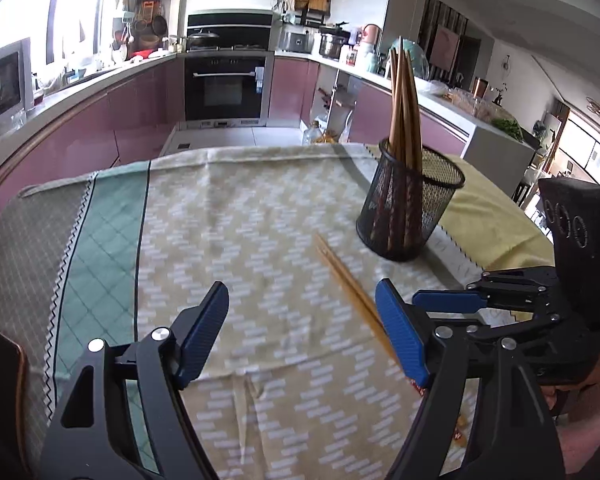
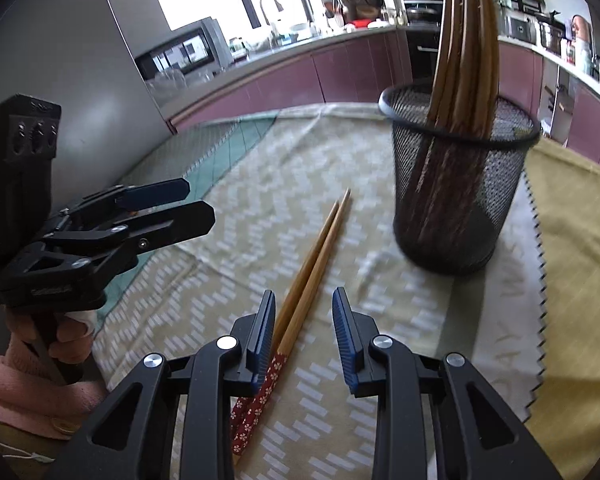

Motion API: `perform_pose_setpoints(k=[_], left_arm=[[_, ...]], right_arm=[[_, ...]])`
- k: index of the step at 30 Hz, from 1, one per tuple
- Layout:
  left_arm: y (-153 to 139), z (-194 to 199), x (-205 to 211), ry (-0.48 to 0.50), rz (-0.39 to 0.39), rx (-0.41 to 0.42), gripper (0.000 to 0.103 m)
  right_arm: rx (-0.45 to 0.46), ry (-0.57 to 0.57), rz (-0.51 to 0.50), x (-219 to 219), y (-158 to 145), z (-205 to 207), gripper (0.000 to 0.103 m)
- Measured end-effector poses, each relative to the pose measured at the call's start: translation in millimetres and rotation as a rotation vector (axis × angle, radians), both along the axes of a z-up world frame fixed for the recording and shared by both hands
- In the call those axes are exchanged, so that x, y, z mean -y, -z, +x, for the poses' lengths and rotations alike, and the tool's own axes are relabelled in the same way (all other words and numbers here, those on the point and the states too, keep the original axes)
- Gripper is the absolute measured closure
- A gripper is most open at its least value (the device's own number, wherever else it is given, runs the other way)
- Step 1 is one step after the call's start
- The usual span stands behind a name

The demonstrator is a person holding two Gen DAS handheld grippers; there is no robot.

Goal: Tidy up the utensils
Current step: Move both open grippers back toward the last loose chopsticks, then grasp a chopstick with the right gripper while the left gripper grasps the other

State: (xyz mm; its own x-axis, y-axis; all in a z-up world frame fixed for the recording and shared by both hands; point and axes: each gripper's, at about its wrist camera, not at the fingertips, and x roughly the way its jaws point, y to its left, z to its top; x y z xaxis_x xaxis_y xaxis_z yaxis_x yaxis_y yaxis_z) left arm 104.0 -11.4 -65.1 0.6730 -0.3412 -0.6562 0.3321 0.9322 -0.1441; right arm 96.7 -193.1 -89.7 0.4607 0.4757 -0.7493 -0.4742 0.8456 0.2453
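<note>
A table covered with a patterned cloth (image 1: 260, 216) stands in a kitchen with pink cabinets and a black oven along the far wall. Toward the table's far right part stands a black mesh cup (image 1: 410, 208), upright, holding a bundle of brown chopsticks (image 1: 405, 96) that lean together and rise well above its rim. On the cloth just in front of the cup, but apart from it, lies a loose pair of chopsticks (image 2: 312, 268), side by side and touching, their thin tips pointing toward the cup and their red flower-patterned ends toward the near edge of the table. In the right wrist view the right gripper (image 2: 303, 336) hangs low over this pair near the near edge, its blue-padded fingers a little way apart; the chopsticks pass between them, close against the left finger (image 2: 265, 332), and whether that pad touches the wood cannot be told. The other finger stands clear, so nothing is clamped. The left gripper (image 1: 302, 334) hovers over bare cloth to the left of the loose pair, its fingers spread wide and empty, with its right finger (image 1: 400, 332) in front of the pair's near part. A person's hand (image 2: 50, 336) in a pink sleeve holds the left gripper's handle.
</note>
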Motion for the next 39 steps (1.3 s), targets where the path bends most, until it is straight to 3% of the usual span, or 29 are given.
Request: perform_pose_setpoints(k=[12,17,32,33,39], left_arm=[[15,1,6,0.014,0.007,-0.048,0.029],[18,1,11,0.033,0.017,-0.056,0.029],[37,9,39,0.132,0.059,-0.126,0.041],[38,11,40,0.135,0.057,-0.137,0.046],[45,18,54,0.153,0.081,-0.157,0.047]], right_arm=[[-0.007,0.03,-0.079,-5,8,-3,0.078],[-0.012,0.041,-0.095,-4,8,2,0.084],[-0.031,0.058,-0.12,-2,8,20,0.097],[-0.032,0.061,-0.118,0,8,20,0.097],[-0.04,0.081,-0.109,14,7,16,0.097]])
